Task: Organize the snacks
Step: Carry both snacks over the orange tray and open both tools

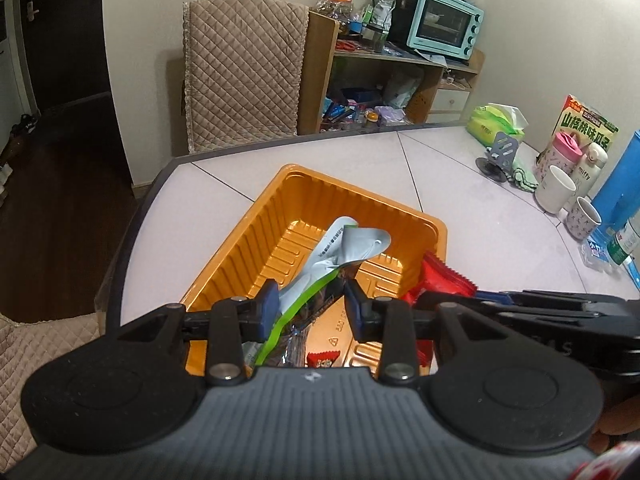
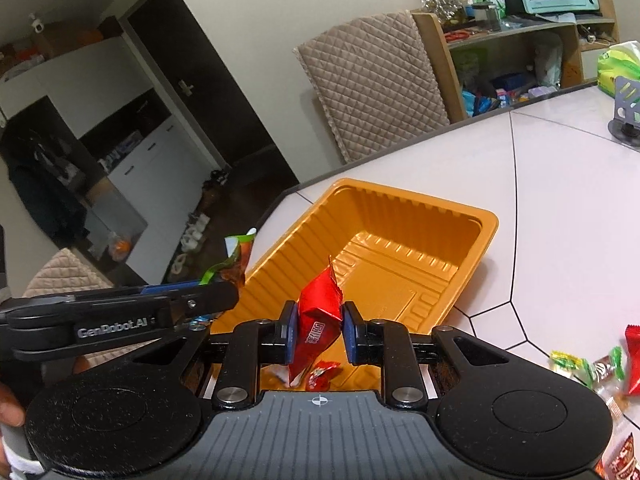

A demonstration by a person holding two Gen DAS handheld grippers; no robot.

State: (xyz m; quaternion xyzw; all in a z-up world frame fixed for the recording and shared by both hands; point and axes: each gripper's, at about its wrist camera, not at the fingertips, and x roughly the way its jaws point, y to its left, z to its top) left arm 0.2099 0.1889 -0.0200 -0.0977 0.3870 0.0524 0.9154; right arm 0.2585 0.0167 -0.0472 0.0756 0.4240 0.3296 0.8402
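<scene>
An orange plastic tray (image 1: 248, 248) sits on the white table, also in the right wrist view (image 2: 400, 208). My left gripper (image 1: 310, 306) is shut on a green-edged silver snack packet (image 1: 344, 248) and holds it over the tray's near end. My right gripper (image 2: 318, 330) is shut on a red snack packet (image 2: 318, 312) over the tray; that packet shows in the left wrist view (image 1: 444, 276). A small red snack (image 2: 322, 374) lies in the tray below. The left gripper (image 2: 224, 280) with its packet shows at the left of the right wrist view.
Loose snack packets (image 2: 592, 364) lie on the table at the right. Cups (image 1: 556, 188), a blue bottle (image 1: 620, 184), a snack box (image 1: 588, 128) and a tissue pack (image 1: 496, 122) stand at the far right. A quilted chair (image 1: 240, 76) stands behind the table edge.
</scene>
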